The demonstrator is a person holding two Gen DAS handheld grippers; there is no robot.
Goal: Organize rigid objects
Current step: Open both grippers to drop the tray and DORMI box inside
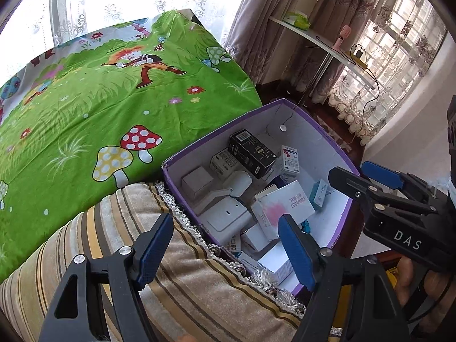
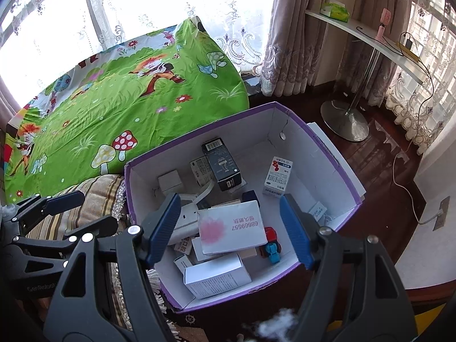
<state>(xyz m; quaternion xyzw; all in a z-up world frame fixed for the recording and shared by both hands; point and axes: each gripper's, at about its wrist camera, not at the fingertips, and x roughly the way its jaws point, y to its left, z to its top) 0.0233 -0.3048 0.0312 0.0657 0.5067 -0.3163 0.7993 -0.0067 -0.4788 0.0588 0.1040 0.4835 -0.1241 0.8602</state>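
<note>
The right gripper [image 2: 230, 228], jaws wide and empty, hangs directly over the white pink-stained box [image 2: 232, 226] in the purple bin [image 2: 327, 148], probably nearer than the equally wide left gripper [image 1: 225, 253].

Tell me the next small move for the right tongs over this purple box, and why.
Probably lower the right tongs onto the white box with the pink blotch. Both the right and the left tongs are open and empty, and that box lies on top of the pile in the purple box, right between the blue pads.

The box [image 2: 327, 142] is purple outside, white inside. The sheet [image 2: 114, 108] is green with spotted mushrooms. The cushion [image 1: 199, 279] has brown stripes.
</note>
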